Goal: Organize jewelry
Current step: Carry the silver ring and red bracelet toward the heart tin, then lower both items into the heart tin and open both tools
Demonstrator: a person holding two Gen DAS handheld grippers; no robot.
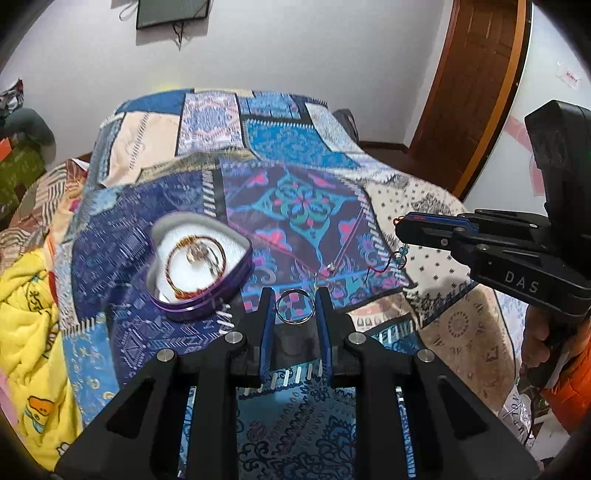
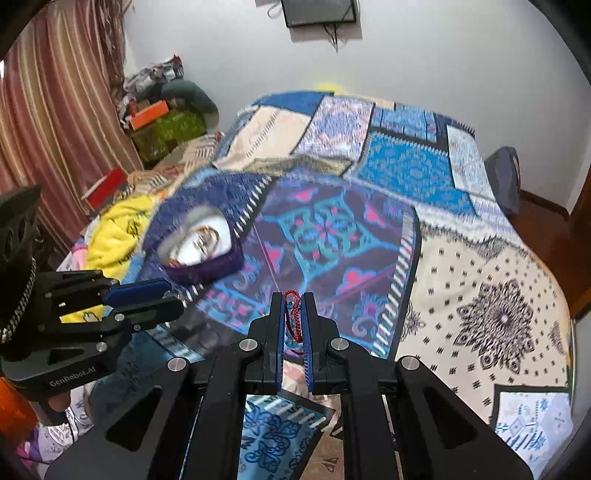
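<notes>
The left gripper point(image 1: 295, 306) held a silver ring point(image 1: 295, 306) upright between its blue pads, jaws narrow and pinching its rim, probably so the small hoop could be carried without slipping; the right gripper point(image 2: 293, 314) was clamped nearly closed on a red braided cord point(image 2: 293, 314), and in the left wrist view that cord trailed from its tip down toward the bedspread with clear blue beads point(image 1: 400, 254) strung on it, so it was most likely a bracelet or necklace being lifted by one end.

Just beyond the left gripper, on the patchwork bedspread point(image 1: 303, 206), stood the heart-shaped purple tin point(image 1: 201, 262), lid off and lined in white; it already held a thin bangle point(image 1: 195, 266) and some smaller pieces inside it, which blur kept me from naming; I judged it the place meant for the ring and the cord.

A yellow blanket point(image 1: 33, 317) lay bunched to the left; a dark screen point(image 2: 319, 13) hung on the far wall.

Legible writing: "DAS" on the right gripper's body; "GenRobot.AI" on the left one's.
</notes>
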